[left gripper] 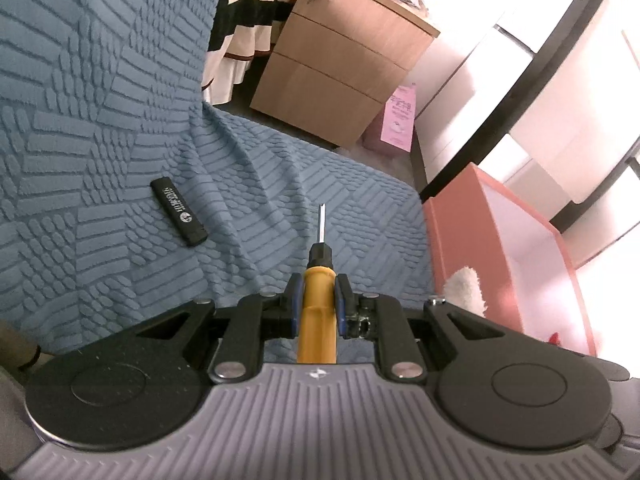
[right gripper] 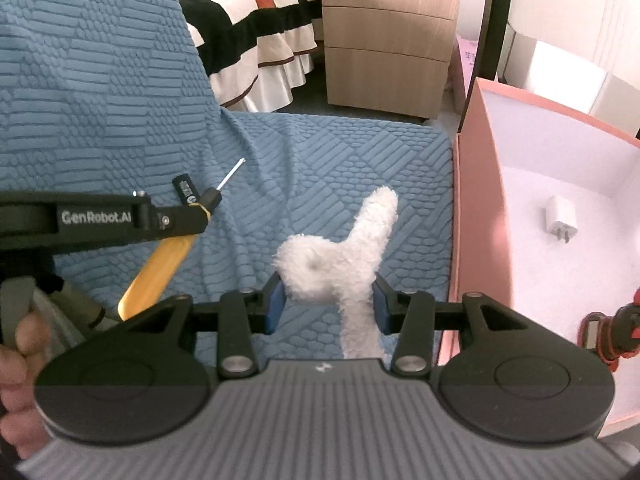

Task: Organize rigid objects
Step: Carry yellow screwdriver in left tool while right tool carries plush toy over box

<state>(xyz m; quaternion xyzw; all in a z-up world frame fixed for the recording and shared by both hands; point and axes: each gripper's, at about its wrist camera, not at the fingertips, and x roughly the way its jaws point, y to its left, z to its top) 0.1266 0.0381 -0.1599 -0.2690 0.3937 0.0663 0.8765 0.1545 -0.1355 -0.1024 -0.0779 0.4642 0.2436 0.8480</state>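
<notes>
The left gripper (left gripper: 319, 294) pinches a yellow-handled screwdriver (left gripper: 318, 312) by its handle above a blue textured blanket (left gripper: 120, 120), the tool's long axis running straight ahead along the fingers, its metal tip pointing far. A black stick-shaped device (left gripper: 179, 211) lies on the blanket to the far left, with a pink box (left gripper: 460, 240) at right. Only the right wrist view shows the right gripper (right gripper: 328, 300) clamped on a white fluffy toy (right gripper: 340, 256) and a white charger plug (right gripper: 561, 218) inside the box.
</notes>
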